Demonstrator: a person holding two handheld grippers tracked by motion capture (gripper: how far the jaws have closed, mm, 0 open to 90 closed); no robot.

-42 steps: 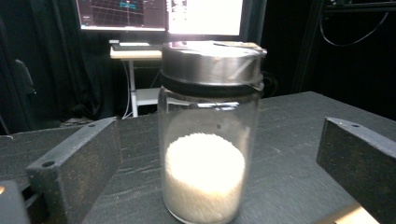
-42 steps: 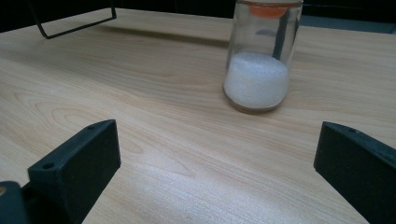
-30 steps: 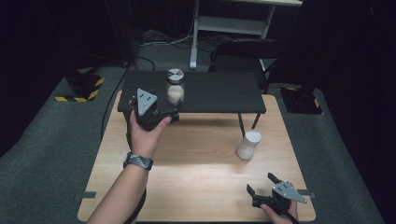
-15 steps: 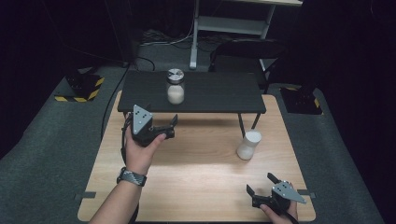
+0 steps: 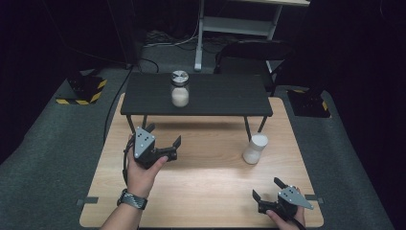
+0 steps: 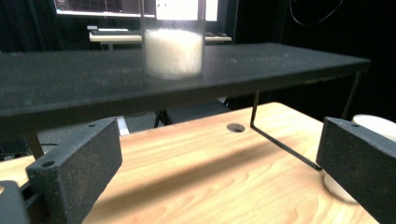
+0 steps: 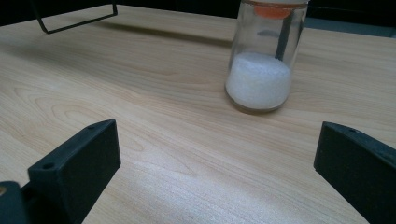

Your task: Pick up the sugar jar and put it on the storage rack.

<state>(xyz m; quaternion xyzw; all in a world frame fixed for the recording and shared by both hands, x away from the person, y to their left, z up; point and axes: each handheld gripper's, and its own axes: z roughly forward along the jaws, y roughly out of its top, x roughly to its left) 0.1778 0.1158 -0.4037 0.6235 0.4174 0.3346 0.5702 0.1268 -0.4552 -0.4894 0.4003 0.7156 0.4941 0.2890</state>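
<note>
Left gripper pulled back from shelf jar; both grippers' fingers spread, empty.

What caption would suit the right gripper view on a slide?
Open right gripper faces a glass jar of white powder standing on the wooden table.
</note>
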